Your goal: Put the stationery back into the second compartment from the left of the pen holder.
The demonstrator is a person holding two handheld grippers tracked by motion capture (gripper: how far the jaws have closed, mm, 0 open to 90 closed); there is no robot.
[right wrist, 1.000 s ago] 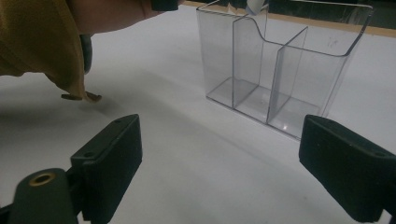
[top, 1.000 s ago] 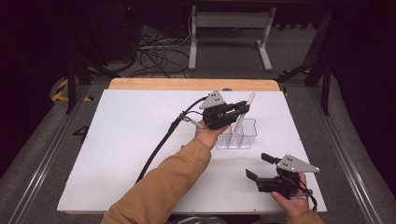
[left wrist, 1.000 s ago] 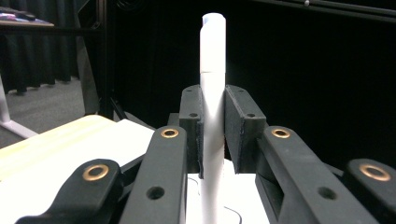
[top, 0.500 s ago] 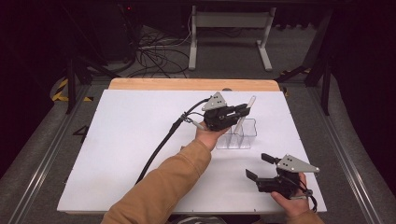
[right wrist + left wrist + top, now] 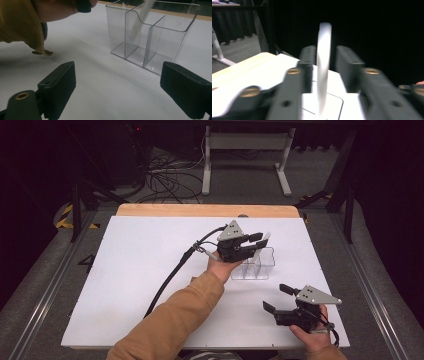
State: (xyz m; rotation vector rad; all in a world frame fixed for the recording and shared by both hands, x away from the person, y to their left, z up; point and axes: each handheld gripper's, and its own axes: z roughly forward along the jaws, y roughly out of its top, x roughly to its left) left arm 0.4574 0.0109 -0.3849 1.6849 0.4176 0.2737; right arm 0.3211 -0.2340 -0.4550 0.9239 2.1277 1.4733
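White surface (image 5: 150, 270) carries everything, with dark floor and cables beyond. Left gripper (image 5: 257, 241) hangs over the clear organizer (image 5: 256, 265), jaws slightly parted around a white stick (image 5: 323, 67) that stands tilted in a compartment; whether they touch it is unclear. Right gripper (image 5: 276, 299) rests near right, jaws wide and empty.

Mustard-yellow sleeve (image 5: 170, 320), black grippers, grey triangular plates, black cable (image 5: 170, 277)
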